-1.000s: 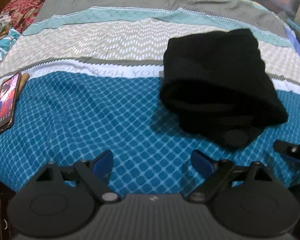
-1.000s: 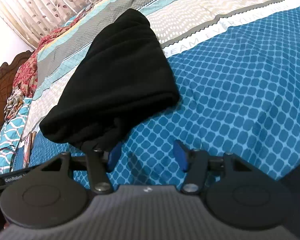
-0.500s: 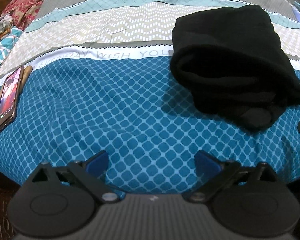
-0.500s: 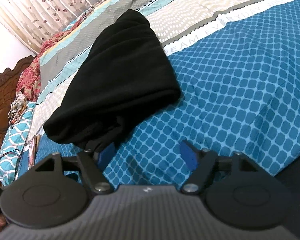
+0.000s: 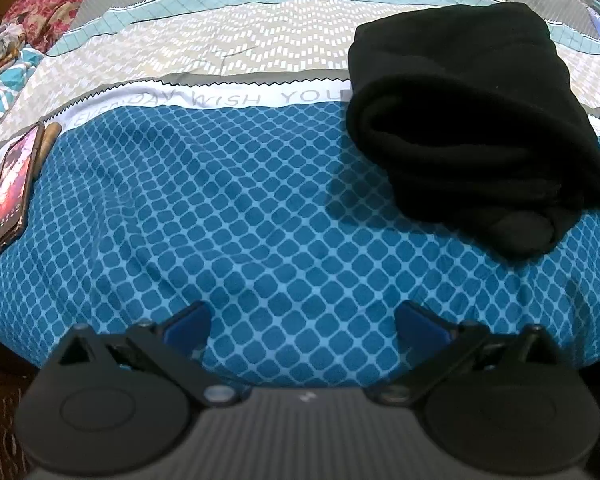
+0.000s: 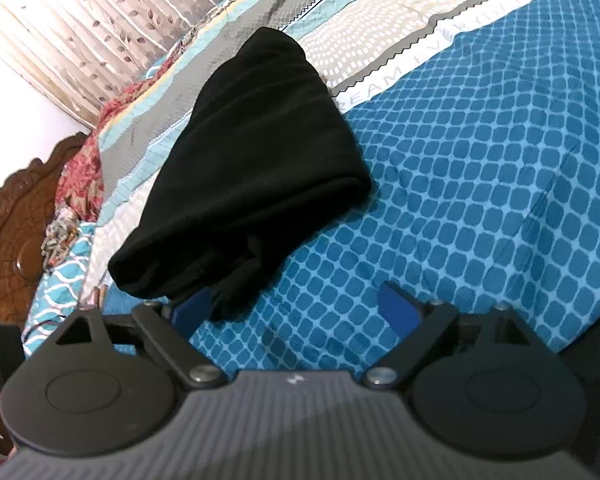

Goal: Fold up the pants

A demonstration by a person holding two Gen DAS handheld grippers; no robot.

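Note:
The black pants (image 5: 472, 120) lie folded in a thick bundle on the patterned bedspread (image 5: 240, 220), at the right of the left wrist view. In the right wrist view the pants (image 6: 252, 172) lie left of centre, their near edge close to my left fingertip. My left gripper (image 5: 304, 324) is open and empty, above the blue diamond part of the bedspread, near the bed's front edge and well clear of the pants. My right gripper (image 6: 296, 308) is open and empty, just short of the bundle's near end.
A phone (image 5: 10, 188) lies on the bedspread at the far left, with a brown stick-like object beside it. A carved wooden headboard (image 6: 16, 240) and leaf-print curtains (image 6: 120, 20) stand beyond the bed. Floral fabric (image 5: 40, 4) is bunched at the back left.
Both grippers have drawn back from the folded pants toward the bed's front edge. The pants lie where they were. Both grippers stay open.

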